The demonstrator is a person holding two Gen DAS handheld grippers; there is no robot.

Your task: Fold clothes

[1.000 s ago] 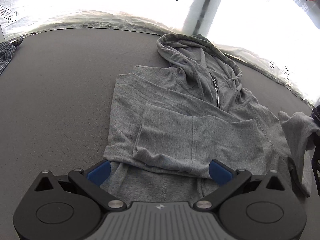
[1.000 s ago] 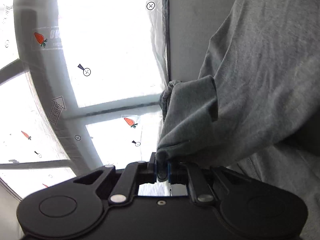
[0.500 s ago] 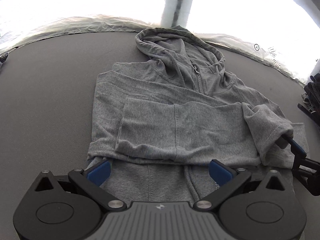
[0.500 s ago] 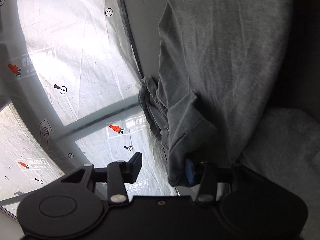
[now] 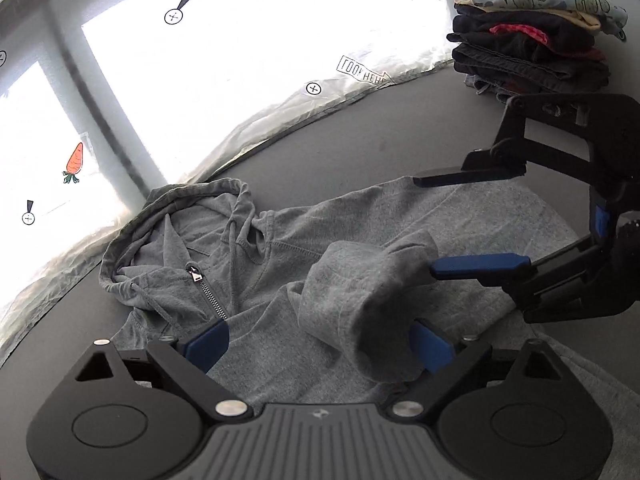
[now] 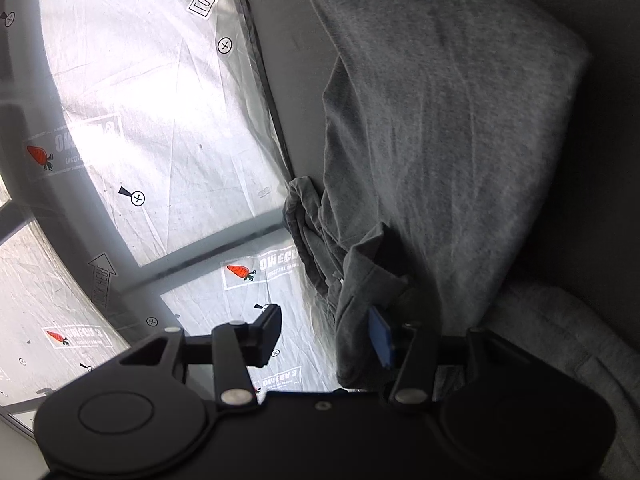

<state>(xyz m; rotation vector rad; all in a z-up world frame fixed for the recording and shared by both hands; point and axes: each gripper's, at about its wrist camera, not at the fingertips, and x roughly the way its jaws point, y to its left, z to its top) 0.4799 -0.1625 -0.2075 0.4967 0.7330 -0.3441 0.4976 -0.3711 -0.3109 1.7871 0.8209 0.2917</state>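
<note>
Between the spread jaws of the right gripper point(image 5: 432, 224) lies the cuff end of the hoodie sleeve point(image 5: 368, 280), no longer pinched: a second ago those jaws were pressed together on the fabric, half a second ago they were parting, and now they stand wide, with one blue pad still resting against the bunched cloth. In the right wrist view the same gripper point(image 6: 326, 334) shows one finger clear of the cloth and the other tucked against the sleeve point(image 6: 360, 312). The left gripper point(image 5: 316, 344) also has its jaws spread, holding nothing, and has swung in close, so the rumpled cuff sits just ahead of its right pad.

Around them, the grey hoodie point(image 5: 280, 288) lies face up on the dark surface point(image 5: 360, 140), hood point(image 5: 172, 224) toward the bright window and zip point(image 5: 210, 292) closed. The left sleeve was already folded across the chest; this release seems to put the right one across too, though it lands humped rather than flat. I judge both sleeves are now in, and the cuff probably wants smoothing before the body is folded. A stack of folded clothes point(image 5: 532, 36) waits well apart at the far corner.
</note>
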